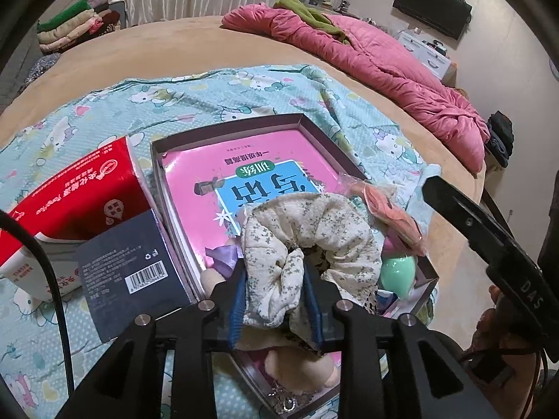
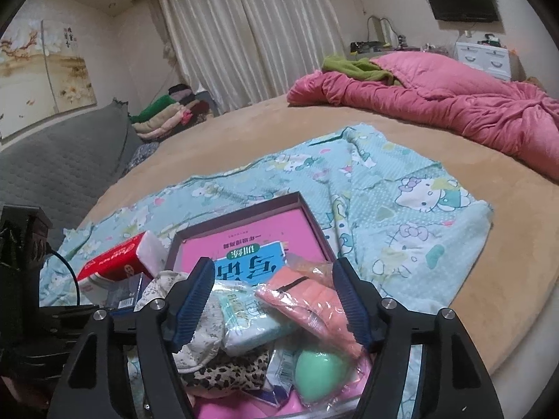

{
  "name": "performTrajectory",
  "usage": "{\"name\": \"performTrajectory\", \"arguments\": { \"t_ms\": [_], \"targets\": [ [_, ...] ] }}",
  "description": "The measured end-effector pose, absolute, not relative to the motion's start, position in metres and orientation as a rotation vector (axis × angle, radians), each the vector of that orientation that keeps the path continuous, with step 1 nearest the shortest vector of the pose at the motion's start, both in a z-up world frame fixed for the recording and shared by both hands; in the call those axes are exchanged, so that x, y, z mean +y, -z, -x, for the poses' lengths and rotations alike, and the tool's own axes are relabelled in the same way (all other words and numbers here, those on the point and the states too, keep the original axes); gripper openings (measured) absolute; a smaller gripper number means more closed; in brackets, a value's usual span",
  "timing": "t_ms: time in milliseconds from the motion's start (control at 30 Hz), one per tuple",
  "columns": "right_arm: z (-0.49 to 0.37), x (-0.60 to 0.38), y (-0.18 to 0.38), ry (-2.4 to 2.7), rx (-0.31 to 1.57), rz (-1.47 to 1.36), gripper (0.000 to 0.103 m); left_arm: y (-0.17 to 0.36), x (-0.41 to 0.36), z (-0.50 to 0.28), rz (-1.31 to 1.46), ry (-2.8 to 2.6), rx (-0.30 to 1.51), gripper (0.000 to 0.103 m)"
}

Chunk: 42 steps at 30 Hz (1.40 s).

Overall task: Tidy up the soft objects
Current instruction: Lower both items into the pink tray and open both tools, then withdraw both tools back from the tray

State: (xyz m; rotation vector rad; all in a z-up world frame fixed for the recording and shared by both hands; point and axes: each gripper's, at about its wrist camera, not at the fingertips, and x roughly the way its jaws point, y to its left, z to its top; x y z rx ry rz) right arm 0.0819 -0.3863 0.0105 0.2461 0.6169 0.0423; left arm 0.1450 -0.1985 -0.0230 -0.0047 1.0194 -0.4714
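Note:
In the left wrist view my left gripper point(image 1: 274, 279) is shut on a fold of a cream floral scrunchie point(image 1: 314, 230), held over the near end of a shallow box point(image 1: 227, 127) with a pink book point(image 1: 244, 174) in it. My right gripper point(image 2: 273, 265) stands open above the same box, with nothing pressed between its pads. Below it lie a pale tissue pack point(image 2: 251, 317), a peach item in clear plastic point(image 2: 307, 293), a green egg-shaped sponge point(image 2: 321, 370) and a leopard-print scrunchie point(image 2: 227, 373). The cream scrunchie point(image 2: 202, 342) shows beside its left finger.
A red tissue box point(image 1: 80, 188) and a dark blue box point(image 1: 129, 265) stand left of the shallow box on a light blue cartoon sheet point(image 1: 244, 94). A pink quilt point(image 1: 367, 59) lies at the far side of the bed. Folded clothes point(image 1: 70, 24) are stacked far left.

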Motion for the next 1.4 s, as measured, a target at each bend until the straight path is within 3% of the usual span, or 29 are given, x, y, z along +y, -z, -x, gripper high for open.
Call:
{"name": "performTrajectory", "arguments": {
  "t_ms": [533,1033,1400],
  "targets": [
    [-0.055,-0.39,-0.05,0.027,0.569,-0.254,0.078,-0.005,-0.182,-0.133,0.036,0.485,0.961,0.056],
    [-0.021,-0.397,-0.075,0.064,0.567,-0.239,0.079,-0.049,-0.153,-0.103,0.039,0.437,0.877,0.069],
    [-0.014,-0.357,-0.087,-0.003,0.587,-0.206,0.08,-0.067,-0.136,-0.079,0.024,0.394,0.842,0.071]
  ]
}}
